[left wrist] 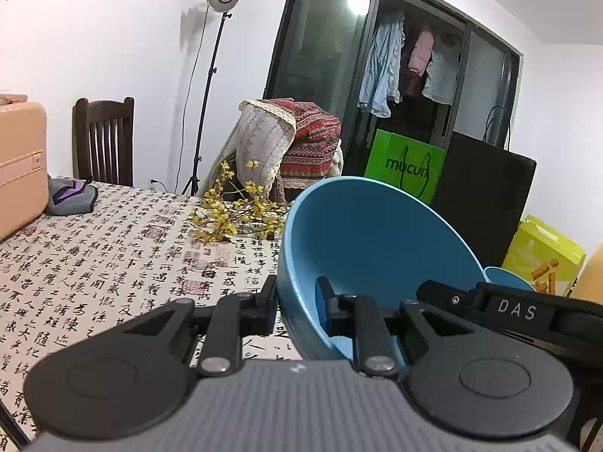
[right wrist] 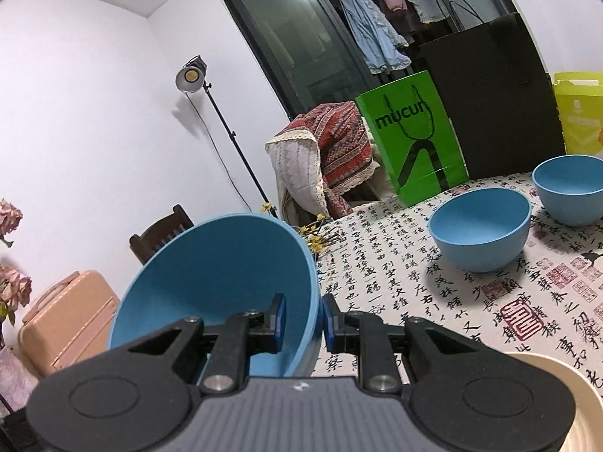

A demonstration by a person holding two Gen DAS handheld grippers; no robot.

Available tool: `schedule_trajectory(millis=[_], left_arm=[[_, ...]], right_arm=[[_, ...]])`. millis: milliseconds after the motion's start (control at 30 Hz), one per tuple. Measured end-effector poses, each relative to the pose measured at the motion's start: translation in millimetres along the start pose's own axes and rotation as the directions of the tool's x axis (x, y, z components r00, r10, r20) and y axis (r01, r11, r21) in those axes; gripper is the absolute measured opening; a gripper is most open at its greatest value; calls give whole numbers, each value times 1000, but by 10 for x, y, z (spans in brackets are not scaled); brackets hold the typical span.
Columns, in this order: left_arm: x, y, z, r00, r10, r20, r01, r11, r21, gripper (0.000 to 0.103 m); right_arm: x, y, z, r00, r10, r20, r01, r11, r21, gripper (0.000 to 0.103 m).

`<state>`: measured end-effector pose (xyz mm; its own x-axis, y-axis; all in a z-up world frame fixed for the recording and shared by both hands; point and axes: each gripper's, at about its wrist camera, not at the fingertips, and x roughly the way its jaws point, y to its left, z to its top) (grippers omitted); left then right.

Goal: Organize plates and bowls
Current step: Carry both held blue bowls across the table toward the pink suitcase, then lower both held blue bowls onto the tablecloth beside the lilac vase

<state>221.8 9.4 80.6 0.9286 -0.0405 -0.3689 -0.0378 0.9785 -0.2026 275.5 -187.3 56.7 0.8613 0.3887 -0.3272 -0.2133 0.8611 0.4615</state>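
My left gripper [left wrist: 297, 301] is shut on the left wall of a large blue bowl [left wrist: 369, 241], which tilts its inside toward the camera above the calligraphy tablecloth [left wrist: 113, 263]. My right gripper [right wrist: 304, 320] is shut on the right wall of a large blue bowl [right wrist: 218, 275], tilted the same way. The right gripper's black body [left wrist: 516, 309] shows by the bowl's right edge in the left wrist view. I cannot tell whether both hold one bowl. Two more blue bowls [right wrist: 480, 226] [right wrist: 569, 188] stand on the table. A cream dish rim [right wrist: 546, 384] sits at the near right.
Yellow flower sprigs [left wrist: 233, 214] lie at the table's far edge. A green bag [right wrist: 410, 135], a black box [right wrist: 497, 105] and a yellow carton [left wrist: 542, 256] stand behind the bowls. A pink suitcase [left wrist: 19, 165], a grey pouch [left wrist: 71, 196], a chair [left wrist: 103, 139] and a lamp stand [left wrist: 205, 94] are on the left.
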Motion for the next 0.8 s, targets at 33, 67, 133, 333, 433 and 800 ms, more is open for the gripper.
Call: schedule_trajectory(millis=[33,67,133,333,433,800], left_arm=[[-9,14,-2,1000,1,0,-1,1000,-1,20],[-20,27,-5,1000,4,1,-4,1000,-1,20],[-45,44,-12,1000,9,4,-9,1000,-2,20],[-112,166,-27,1000,27,0,-27,999,-17,20],[-155,228,-35,999,34,0,-34,999,-23,20],[-340,509,-96,998,67,-7,-67,996,-52,20]], right_arm=[[2,11,-5,1000,1,-2,-1,1000,-1,20],[1,24,-14,1000,3,-3,-3,1000,1,20],[9,47,-30,1000,6,-6,-6,1000,2,20],[19,155,-76,1000,27,-16,-27,1000,-7,20],[17,212,-109,999,36,-19,-37,999,-13,20],[33,457,-259,997,67,-38,-69,997,-39,20]])
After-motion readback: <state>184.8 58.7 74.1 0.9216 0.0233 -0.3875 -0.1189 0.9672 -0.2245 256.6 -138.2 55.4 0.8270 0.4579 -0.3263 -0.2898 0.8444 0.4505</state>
